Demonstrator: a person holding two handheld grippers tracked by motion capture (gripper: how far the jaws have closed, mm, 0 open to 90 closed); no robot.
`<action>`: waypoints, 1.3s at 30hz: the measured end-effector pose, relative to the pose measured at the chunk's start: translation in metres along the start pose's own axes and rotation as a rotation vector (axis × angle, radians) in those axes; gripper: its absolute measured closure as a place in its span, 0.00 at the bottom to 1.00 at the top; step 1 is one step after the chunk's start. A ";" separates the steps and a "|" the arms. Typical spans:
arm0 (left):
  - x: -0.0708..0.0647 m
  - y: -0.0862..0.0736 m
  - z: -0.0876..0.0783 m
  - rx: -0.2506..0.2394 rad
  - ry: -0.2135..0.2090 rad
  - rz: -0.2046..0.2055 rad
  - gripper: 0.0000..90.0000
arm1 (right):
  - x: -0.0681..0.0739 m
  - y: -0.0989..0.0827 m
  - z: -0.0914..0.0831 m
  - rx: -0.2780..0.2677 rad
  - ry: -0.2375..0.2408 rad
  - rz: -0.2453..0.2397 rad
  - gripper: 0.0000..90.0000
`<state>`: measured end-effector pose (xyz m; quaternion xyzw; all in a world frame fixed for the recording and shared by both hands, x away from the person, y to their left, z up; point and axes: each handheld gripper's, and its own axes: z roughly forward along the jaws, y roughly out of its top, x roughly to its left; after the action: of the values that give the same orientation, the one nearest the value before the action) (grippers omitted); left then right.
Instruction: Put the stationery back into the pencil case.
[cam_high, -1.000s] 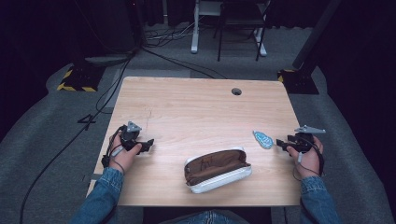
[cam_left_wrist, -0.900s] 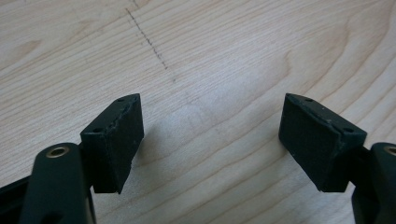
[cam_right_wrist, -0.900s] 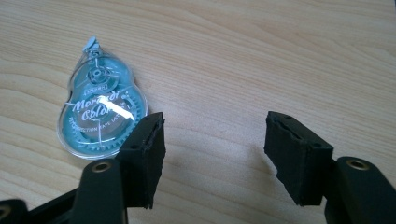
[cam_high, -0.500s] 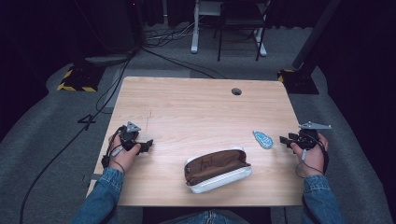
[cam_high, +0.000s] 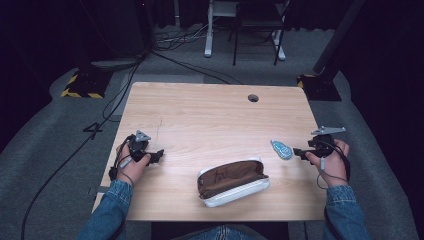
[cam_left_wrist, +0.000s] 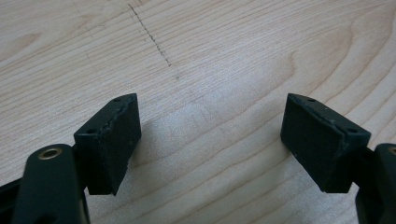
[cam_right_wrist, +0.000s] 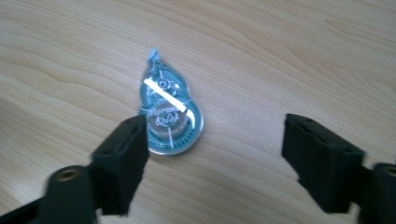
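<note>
A teal, teardrop-shaped tape dispenser lies flat on the wooden table at the right. My right gripper hovers just right of it and open; its jaws have just been opening, with bare wood between them and the dispenser beside one jaw's tip. An open brown pouch with a white rim lies near the front edge. At the left, my left gripper stands open low over bare wood.
A round cable hole sits in the table's far right part. A faint pencil line crosses the wood ahead of the left gripper. Beyond the table are cables, a desk frame and dark floor.
The right hand has lifted a little and its jaws have spread wide. The dispenser, the pouch and the left hand stay where they were.
</note>
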<state>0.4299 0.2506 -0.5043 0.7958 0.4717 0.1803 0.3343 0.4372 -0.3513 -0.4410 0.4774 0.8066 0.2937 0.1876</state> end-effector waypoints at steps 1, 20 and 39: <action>0.000 0.000 0.000 -0.001 0.000 0.000 0.23 | 0.002 0.003 -0.001 0.001 0.007 -0.008 0.23; 0.000 0.000 0.000 -0.001 0.001 0.000 0.23 | 0.023 0.028 0.016 0.113 0.070 -0.102 0.27; 0.000 0.000 0.000 0.000 0.003 -0.003 0.23 | 0.023 0.028 0.051 0.197 0.102 -0.121 0.38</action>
<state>0.4303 0.2506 -0.5043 0.7948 0.4735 0.1807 0.3338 0.4745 -0.3054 -0.4620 0.4285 0.8674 0.2251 0.1157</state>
